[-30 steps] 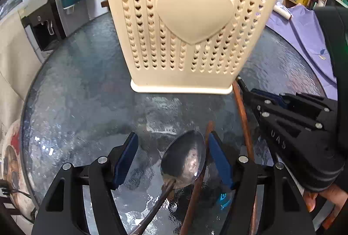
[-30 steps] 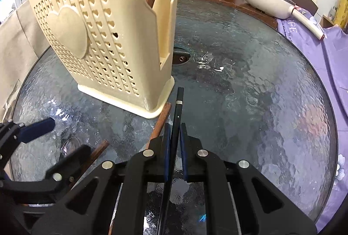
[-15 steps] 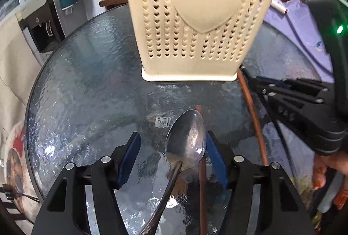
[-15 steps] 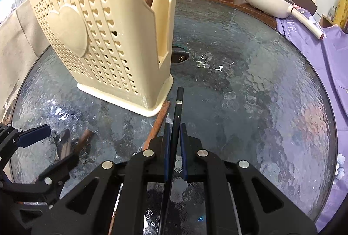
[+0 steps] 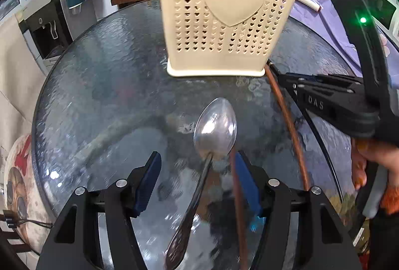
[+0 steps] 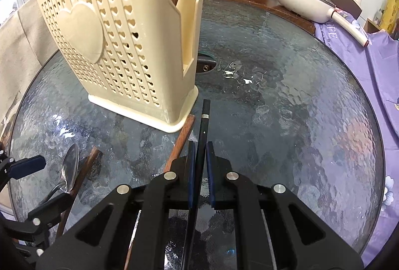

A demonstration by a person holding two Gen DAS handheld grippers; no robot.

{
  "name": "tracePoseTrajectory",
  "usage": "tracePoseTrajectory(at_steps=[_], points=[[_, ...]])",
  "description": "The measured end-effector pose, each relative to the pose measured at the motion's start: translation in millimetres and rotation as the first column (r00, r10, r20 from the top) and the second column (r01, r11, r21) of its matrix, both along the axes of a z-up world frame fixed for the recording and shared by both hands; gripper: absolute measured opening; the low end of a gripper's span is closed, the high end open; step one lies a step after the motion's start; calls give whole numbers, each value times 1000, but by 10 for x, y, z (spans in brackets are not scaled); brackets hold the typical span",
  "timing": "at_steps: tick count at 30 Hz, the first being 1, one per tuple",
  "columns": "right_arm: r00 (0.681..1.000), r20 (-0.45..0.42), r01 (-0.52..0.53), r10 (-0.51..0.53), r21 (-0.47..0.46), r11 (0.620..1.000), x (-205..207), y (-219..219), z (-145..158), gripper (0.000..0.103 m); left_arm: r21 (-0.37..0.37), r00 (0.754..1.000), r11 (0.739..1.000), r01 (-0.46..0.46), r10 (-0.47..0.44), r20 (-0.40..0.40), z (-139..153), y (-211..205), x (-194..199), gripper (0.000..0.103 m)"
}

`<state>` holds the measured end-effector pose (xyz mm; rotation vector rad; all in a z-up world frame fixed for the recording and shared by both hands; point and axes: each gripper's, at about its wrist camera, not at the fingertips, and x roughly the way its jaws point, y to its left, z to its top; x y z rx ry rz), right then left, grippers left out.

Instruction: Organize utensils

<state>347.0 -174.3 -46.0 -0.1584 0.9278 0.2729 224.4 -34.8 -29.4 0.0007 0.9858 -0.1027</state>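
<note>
Right gripper [image 6: 199, 167] clamps black chopstick [image 6: 202, 125] for holder [image 5: 224, 20]; left gripper [image 5: 197, 182], jaws lately narrowed but clear of it, straddles spoon [image 5: 215, 130] for pickup.

The left gripper [image 5: 197, 171] stands with jaws apart over the glass table [image 5: 99, 85], having just narrowed. The metal spoon [image 5: 215, 129] and a brown chopstick [image 5: 238, 195] lie between its pads. The cream utensil basket [image 5: 224, 20] stands upright beyond.
</note>
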Motion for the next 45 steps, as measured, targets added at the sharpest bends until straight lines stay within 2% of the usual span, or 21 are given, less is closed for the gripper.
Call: tracePoseTrajectory(at_steps=[5, 11, 12, 22, 31, 34, 39, 42, 45], points=[[1000, 2, -1, 1, 5, 1000, -30, -23, -1, 9, 21, 1000, 1000, 22, -22, 9, 64, 53, -220, 59], [1000, 7, 3, -3, 4, 1000, -38, -43, 0, 9, 53, 998, 997, 57, -55, -37, -53, 9, -289, 60], [1000, 6, 3, -3, 4, 1000, -40, -43, 2, 9, 64, 998, 996, 60, -59, -24, -52, -32, -318, 60], [1000, -7, 2, -2, 0, 1000, -23, -47, 16, 9, 59, 998, 997, 57, -56, -19, -50, -88, 120, 60], [1000, -23, 12, -12, -22, 1000, 41, 14, 24, 9, 61, 998, 996, 61, -60, -16, -32, -158, 289, 49], [1000, -22, 8, -9, -46, 999, 52, 44, 23, 9, 59, 998, 996, 62, -61, -14, -25, -162, 298, 37], [1000, -12, 0, 0, -66, 998, 31, 72, 12, 8, 56, 999, 997, 48, -47, -16, -19, -124, 348, 36], [1000, -20, 12, -13, -19, 1000, 29, 2, 6, 8, 26, 999, 999, 33, -33, -20, -6, -70, 406, 36], [999, -21, 31, -31, 28, 999, -8, -121, -6, 8, 7, 1000, 1000, 11, -11, 19, 106, 6, 400, 36]])
